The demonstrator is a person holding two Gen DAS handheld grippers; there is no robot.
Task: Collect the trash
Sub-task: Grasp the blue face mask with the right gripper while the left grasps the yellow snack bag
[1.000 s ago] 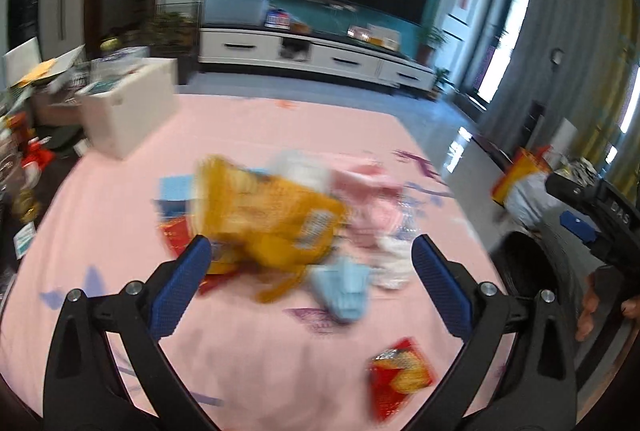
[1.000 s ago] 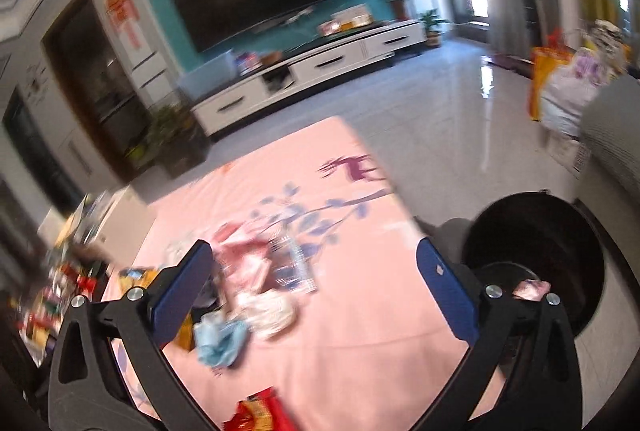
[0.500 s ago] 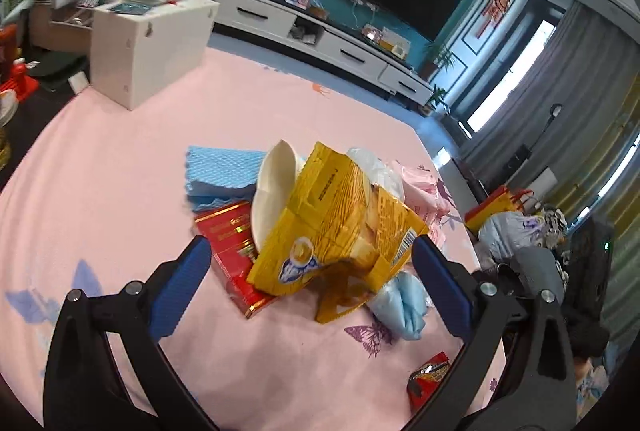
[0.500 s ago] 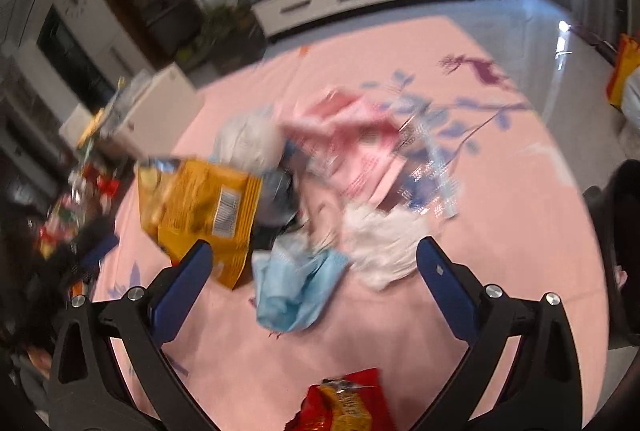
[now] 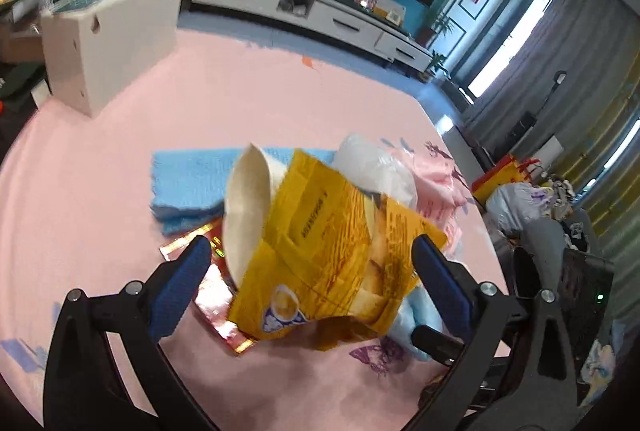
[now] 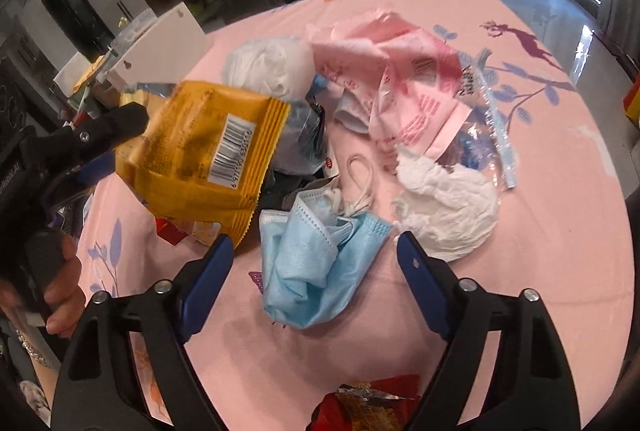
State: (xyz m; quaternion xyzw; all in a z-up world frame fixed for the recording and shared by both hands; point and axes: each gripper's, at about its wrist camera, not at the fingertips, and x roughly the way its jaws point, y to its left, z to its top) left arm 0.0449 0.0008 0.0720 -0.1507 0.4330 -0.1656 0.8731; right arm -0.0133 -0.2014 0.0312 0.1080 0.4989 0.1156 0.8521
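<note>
A pile of trash lies on the pink mat. My left gripper is open, its fingers either side of a yellow snack bag that also shows in the right wrist view. A white paper cup leans against the bag. My right gripper is open, just short of a crumpled blue face mask. A white tissue wad, pink wrappers and a white plastic bag lie behind the mask.
A red wrapper lies at the bottom edge between my right fingers. A blue cloth and a red foil packet lie beside the yellow bag. A white box stands at the far left. A TV cabinet lines the wall.
Both grippers have moved closer to the pile. The left now frames the yellow bag and the right has swung from the black bin to the blue mask.
</note>
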